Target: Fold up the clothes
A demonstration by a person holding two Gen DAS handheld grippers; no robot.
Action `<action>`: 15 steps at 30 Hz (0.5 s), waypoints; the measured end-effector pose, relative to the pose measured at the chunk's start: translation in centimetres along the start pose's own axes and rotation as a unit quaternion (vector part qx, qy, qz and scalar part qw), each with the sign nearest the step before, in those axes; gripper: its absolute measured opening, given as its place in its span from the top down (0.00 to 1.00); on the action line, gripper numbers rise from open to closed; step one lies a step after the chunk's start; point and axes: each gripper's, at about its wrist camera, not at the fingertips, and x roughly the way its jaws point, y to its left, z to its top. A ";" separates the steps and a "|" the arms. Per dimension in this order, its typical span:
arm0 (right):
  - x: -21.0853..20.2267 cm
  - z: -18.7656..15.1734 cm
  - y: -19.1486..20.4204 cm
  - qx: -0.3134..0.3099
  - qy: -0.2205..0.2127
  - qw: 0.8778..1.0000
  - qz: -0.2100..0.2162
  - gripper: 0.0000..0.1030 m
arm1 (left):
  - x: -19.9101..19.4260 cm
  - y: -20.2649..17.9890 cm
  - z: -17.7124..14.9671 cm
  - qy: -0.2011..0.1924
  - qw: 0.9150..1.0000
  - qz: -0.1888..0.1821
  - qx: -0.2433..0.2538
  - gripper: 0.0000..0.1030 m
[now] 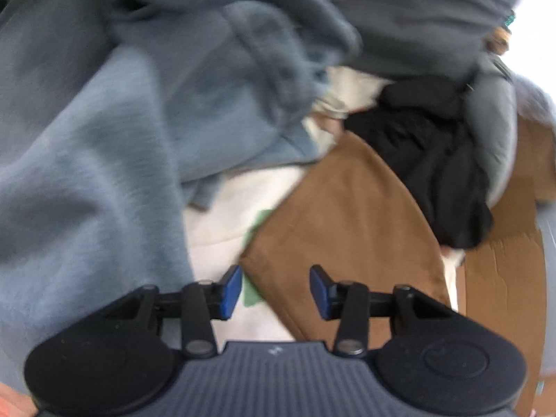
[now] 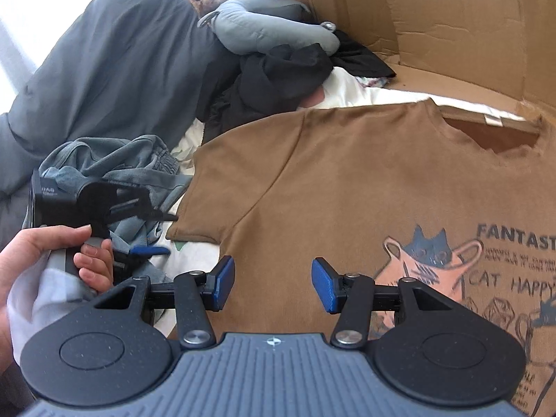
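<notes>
Jaws apart on right gripper [image 2: 272, 283], above brown T-shirt [image 2: 347, 180], nothing held

The T-shirt [image 2: 365, 180] is brown, with a print of dark blue cats in a pink pot and black letters. The crumpled garment [image 2: 114, 163] is grey-blue, the bundle [image 2: 278, 69] black, the sheet [image 2: 351, 87] cream-white. The fingers [image 2: 220, 283] have blue pads.

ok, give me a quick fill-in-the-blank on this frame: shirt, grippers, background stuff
The T-shirt spread flat is ____ in colour.
Both the right gripper and the left gripper have their jaws ____.
The printed animal on the shirt is a ____.
The box behind the shirt is made of ____.

Missing words: brown; open; cat; cardboard
</notes>
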 end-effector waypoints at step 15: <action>4.2 1.8 2.2 -0.027 0.033 0.999 0.018 0.84 | 0.8 1.8 -0.2 -0.022 0.992 -0.021 -0.125 0.59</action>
